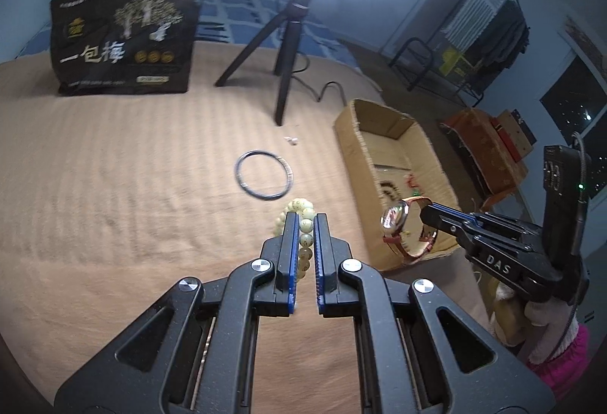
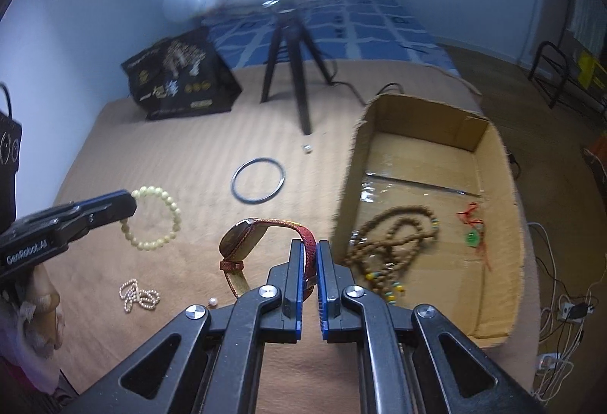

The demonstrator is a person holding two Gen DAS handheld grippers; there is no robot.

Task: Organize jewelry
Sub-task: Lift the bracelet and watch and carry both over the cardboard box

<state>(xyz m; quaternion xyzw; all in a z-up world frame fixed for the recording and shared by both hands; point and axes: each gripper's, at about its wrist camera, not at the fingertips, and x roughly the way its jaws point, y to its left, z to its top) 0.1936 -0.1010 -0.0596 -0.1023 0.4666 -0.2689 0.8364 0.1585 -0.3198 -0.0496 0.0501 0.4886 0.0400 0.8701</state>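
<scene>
the black bag (image 1: 125, 38) standing at the back of the tan cloth carries large white characters "一包梅" under a gold tree picture, with smaller lines of print too blurred to read. the right gripper (image 1: 426, 213), seen from the left wrist view, has "das" in white letters on its black body, and the left gripper (image 2: 131, 205), seen from the right wrist view, has "genrobot.ai" printed in white along its side. markings on the black unit behind the right gripper cannot be made out.
</scene>
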